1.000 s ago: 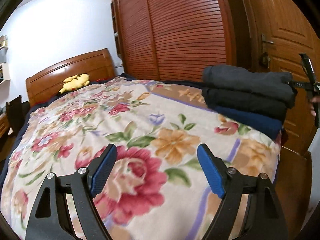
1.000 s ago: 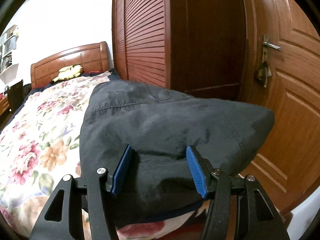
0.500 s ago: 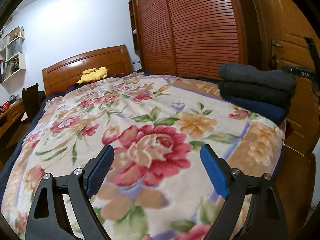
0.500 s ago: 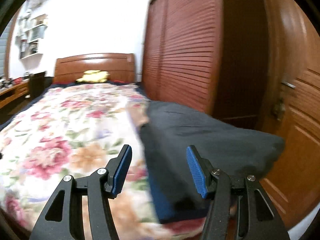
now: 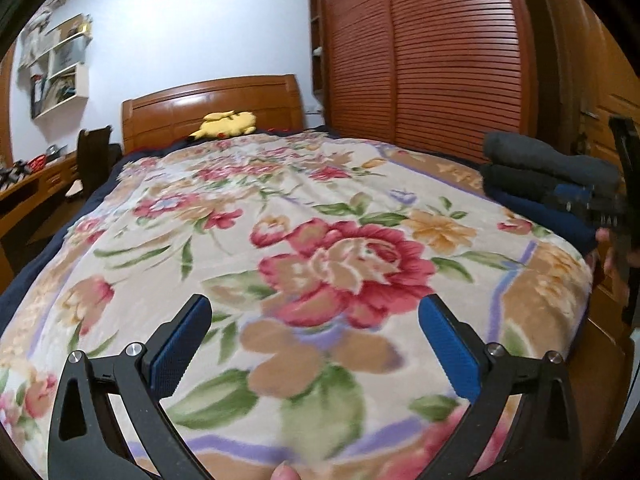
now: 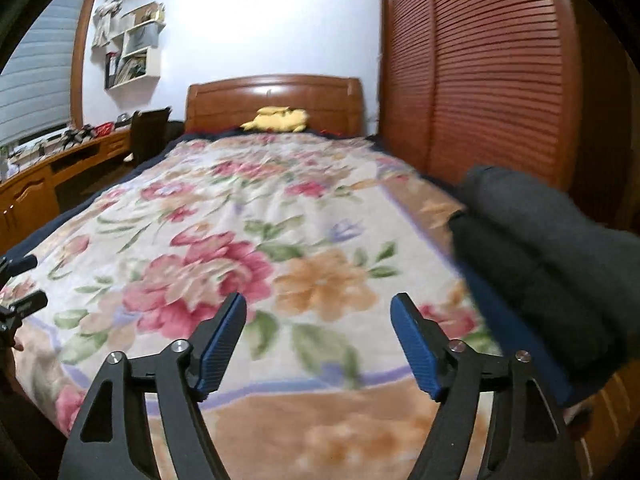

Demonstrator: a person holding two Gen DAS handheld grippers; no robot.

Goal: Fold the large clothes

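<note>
A stack of folded dark clothes [image 5: 544, 176], grey on top and navy at the bottom, lies on the right corner of the flowered bed cover [image 5: 304, 240]; the right wrist view shows the stack [image 6: 552, 264] close on the right. My left gripper [image 5: 316, 320] hovers over the cover near the foot of the bed, its jaws opening wide with nothing between them. My right gripper [image 6: 318, 320] is left of the stack, jaws opening, with only the cover beneath. The right gripper's frame [image 5: 624, 208] shows at the right edge of the left wrist view.
A wooden headboard [image 5: 212, 104] with a yellow plush toy [image 5: 226, 124] is at the far end. Slatted wardrobe doors [image 5: 440, 60] and a wooden door run along the right. A desk [image 6: 60, 168] and a chair [image 6: 150, 132] stand on the left, with wall shelves [image 6: 132, 48] above.
The right gripper let go of the grey clothes, drew back and swung left off the stack, and its jaws widened. The left gripper pulled back toward the foot of the bed and opened wider.
</note>
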